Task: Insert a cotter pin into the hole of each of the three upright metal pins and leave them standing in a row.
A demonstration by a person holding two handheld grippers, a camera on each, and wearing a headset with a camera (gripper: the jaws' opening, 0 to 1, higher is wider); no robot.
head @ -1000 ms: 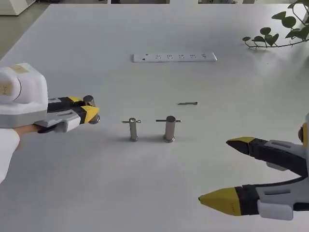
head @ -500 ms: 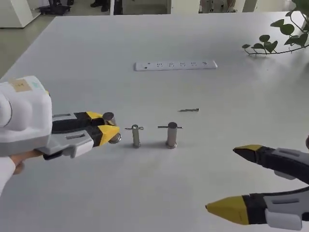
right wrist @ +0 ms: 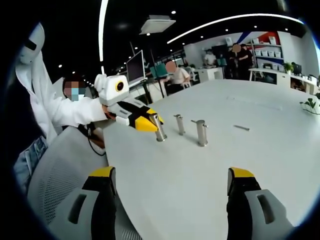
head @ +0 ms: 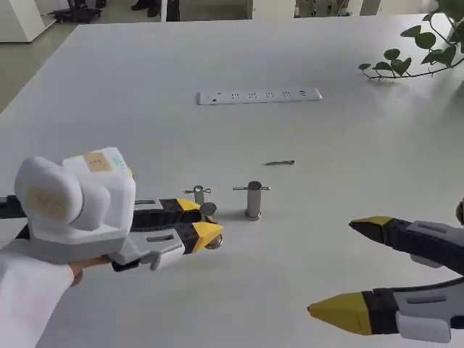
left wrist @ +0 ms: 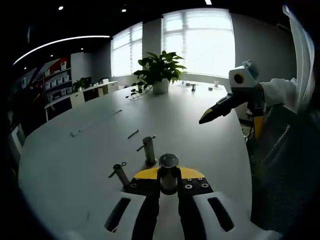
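My left gripper point(head: 208, 230) is shut on a third metal pin point(head: 209, 209), held upright just in front of and to the left of the two standing pins. The held pin point(left wrist: 168, 169) sits between the yellow jaws and shows no cotter pin. A thin upright pin point(head: 199, 196) and a thicker one point(head: 253, 201) each carry a cotter pin through the top. One loose cotter pin point(head: 279, 163) lies behind them. My right gripper point(head: 341, 267) stands open at the near right, with nothing between its jaws. From the right gripper view the left gripper point(right wrist: 141, 123) and the three pins point(right wrist: 179, 124) stand roughly in line.
A white power strip point(head: 259, 95) lies farther back on the white table point(head: 348, 145). Plant leaves point(head: 406, 58) trail in at the far right corner. People sit at a desk point(right wrist: 175, 75) in the background.
My left gripper has carried the third pin rightward and nearer, from the table's left side to beside the thin standing pin. The right gripper has barely moved.
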